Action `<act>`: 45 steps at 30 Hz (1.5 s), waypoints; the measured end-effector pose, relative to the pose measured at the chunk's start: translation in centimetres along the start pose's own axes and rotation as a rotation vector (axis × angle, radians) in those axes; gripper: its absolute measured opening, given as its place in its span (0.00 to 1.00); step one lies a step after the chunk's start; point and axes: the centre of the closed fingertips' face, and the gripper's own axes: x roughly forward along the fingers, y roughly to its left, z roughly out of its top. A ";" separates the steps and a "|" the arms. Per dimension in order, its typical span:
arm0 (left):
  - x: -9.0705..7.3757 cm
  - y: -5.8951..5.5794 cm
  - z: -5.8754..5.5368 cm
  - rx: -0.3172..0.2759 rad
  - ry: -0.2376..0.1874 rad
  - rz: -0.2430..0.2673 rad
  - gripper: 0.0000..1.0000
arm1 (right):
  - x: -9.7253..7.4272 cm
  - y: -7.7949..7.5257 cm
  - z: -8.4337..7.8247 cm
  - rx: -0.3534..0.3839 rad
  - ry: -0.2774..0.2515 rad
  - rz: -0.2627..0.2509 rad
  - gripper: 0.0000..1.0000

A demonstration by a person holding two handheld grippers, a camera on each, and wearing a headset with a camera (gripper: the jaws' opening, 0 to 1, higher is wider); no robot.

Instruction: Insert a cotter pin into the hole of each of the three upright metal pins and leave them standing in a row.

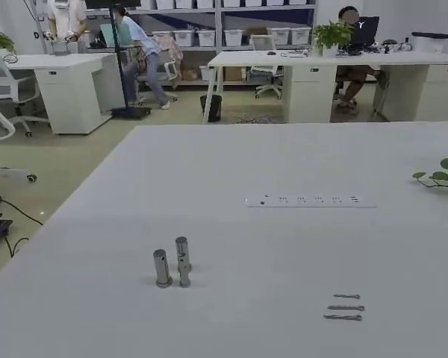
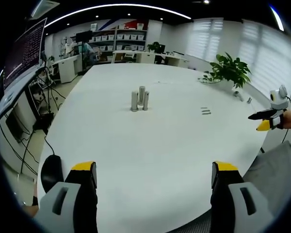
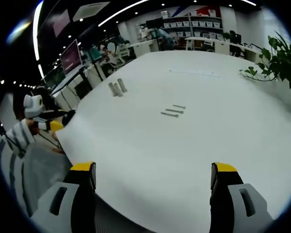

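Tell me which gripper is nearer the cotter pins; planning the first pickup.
Right. The right gripper faces the cotter pins ahead; the left gripper is farther, pins off to its right.

head: high, facing down table [image 1: 284, 164] | both gripper views: near edge, share pins [image 2: 139, 100]

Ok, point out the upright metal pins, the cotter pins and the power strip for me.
upright metal pins [image 1: 162, 267], head view, on the shaft of the leftmost pin.
cotter pins [image 1: 346, 307], head view, on the middle pin of the three.
power strip [image 1: 310, 201], head view, on the middle of its top face.
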 end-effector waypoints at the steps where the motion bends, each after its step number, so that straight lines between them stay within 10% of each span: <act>1: 0.1 0.1 -0.1 0.005 0.005 0.001 0.97 | 0.0 0.0 0.0 0.003 0.000 0.001 1.00; 12: 0.9 0.3 0.4 0.032 0.034 -0.040 0.96 | 0.0 -0.2 -0.2 0.007 0.015 -0.008 1.00; 20: 1.0 0.7 2.2 -0.053 -0.032 -0.057 0.95 | 0.0 -0.1 -0.2 0.012 0.021 -0.010 1.00; 45: 0.8 1.3 2.5 0.016 0.003 -0.080 0.94 | -0.2 0.1 0.4 0.000 0.016 -0.021 1.00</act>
